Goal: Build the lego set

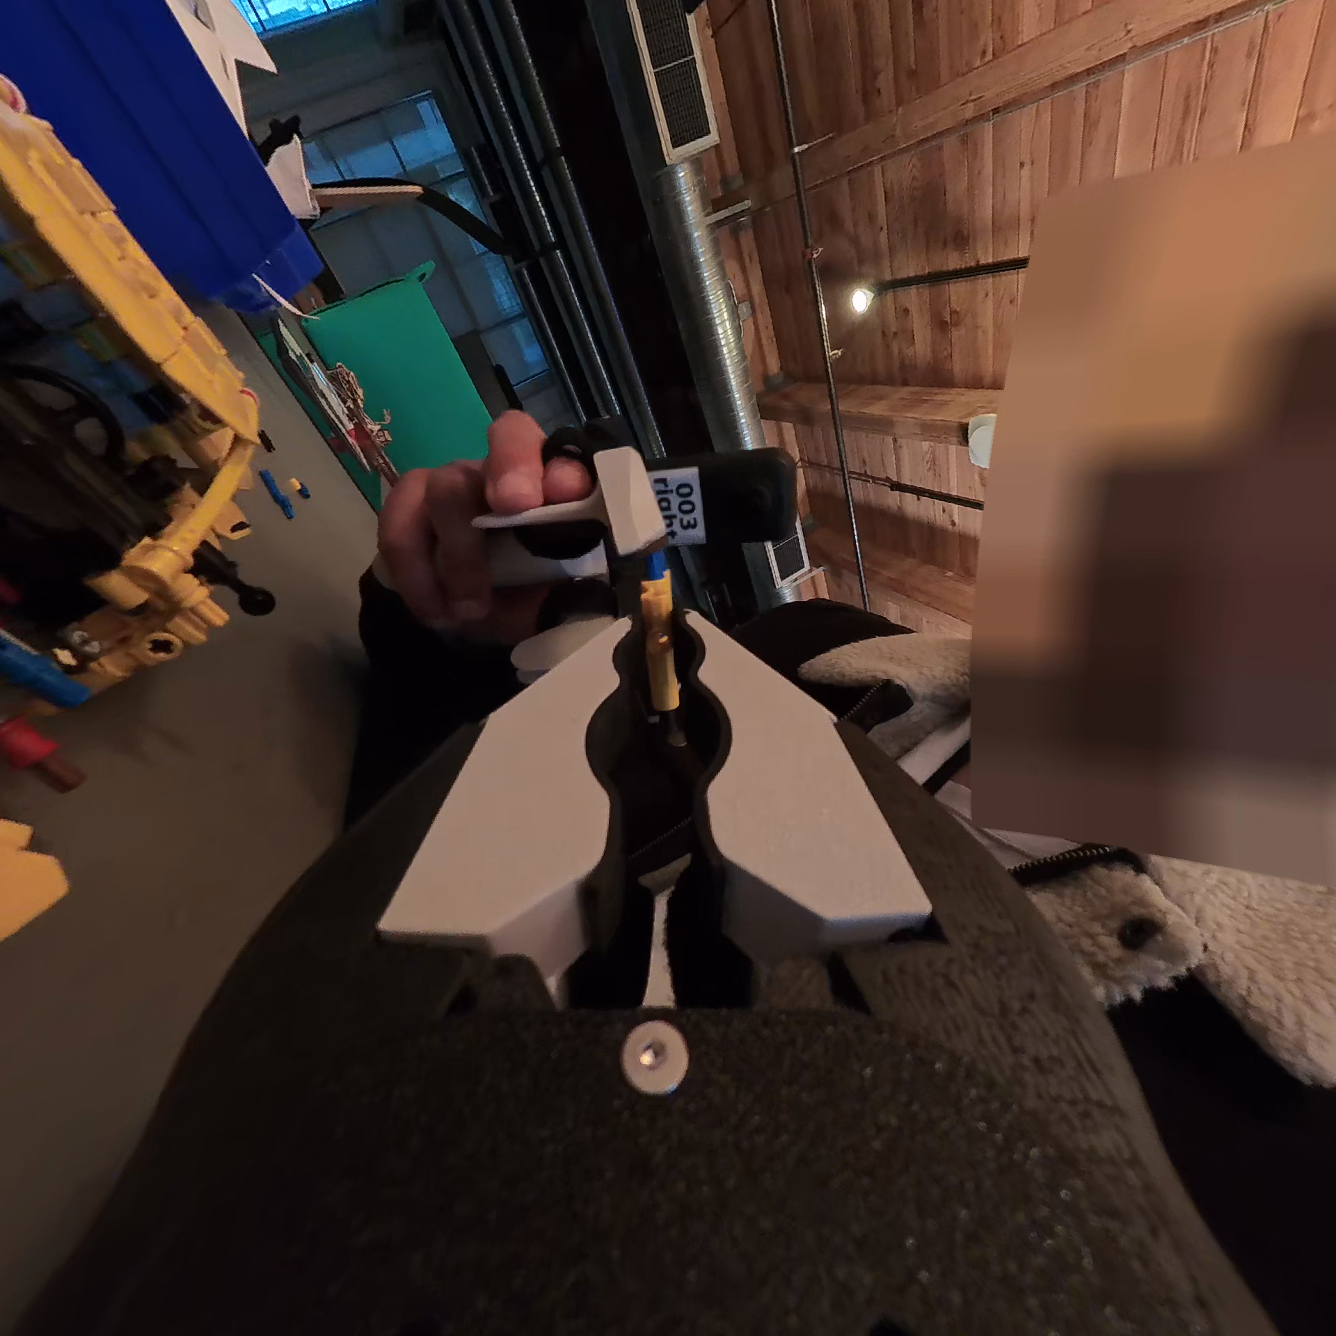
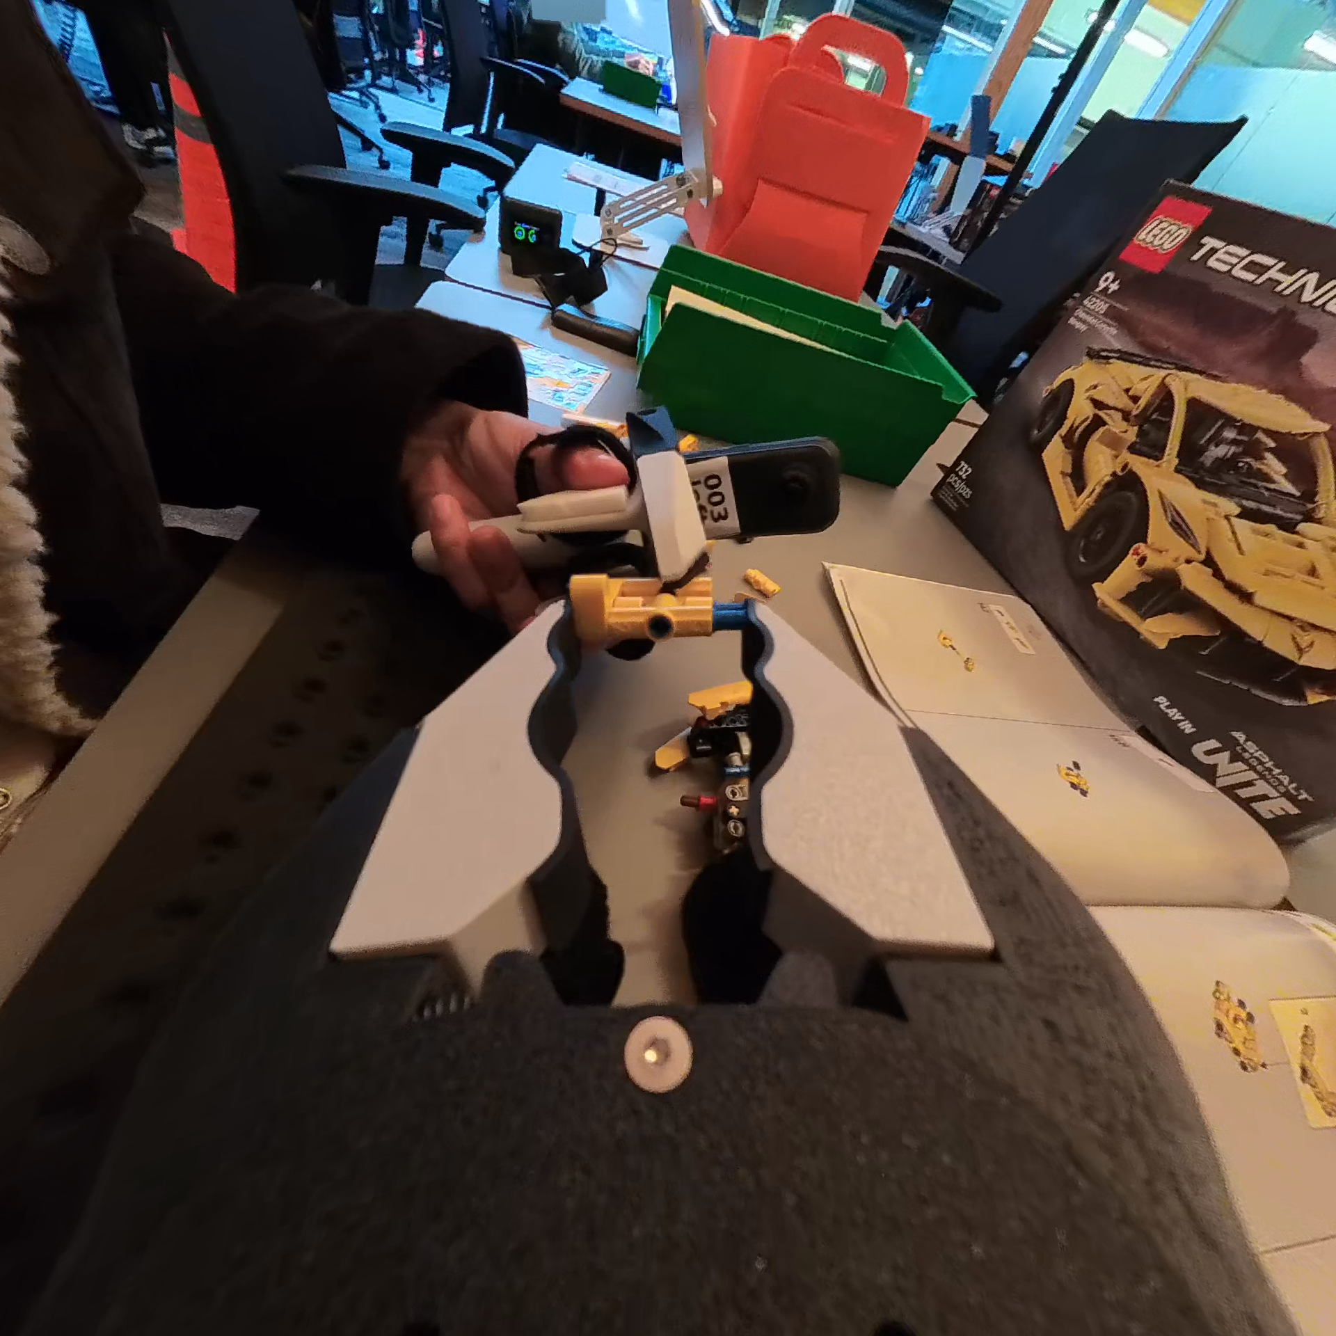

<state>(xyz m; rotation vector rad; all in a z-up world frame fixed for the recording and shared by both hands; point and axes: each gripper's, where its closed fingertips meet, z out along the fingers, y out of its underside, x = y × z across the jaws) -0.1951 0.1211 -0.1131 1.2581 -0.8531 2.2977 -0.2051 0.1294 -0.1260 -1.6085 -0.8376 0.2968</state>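
Both the left gripper (image 1: 659, 636) and right gripper (image 2: 658, 622) have jaws clamped on one yellow piece (image 2: 640, 614), with the green bin (image 2: 795, 369) at 12 o'clock on the surface (image 2: 889, 535).

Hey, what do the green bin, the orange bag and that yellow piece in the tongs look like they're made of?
Green bin: looks like rigid moulded plastic, slightly glossy, with ribbed slots along its inner wall. Orange bag: probably felt or stiff paper, matte, with sharp folds and cut-out handles. Yellow piece: hard moulded plastic, smooth with a slight sheen, with pin holes.
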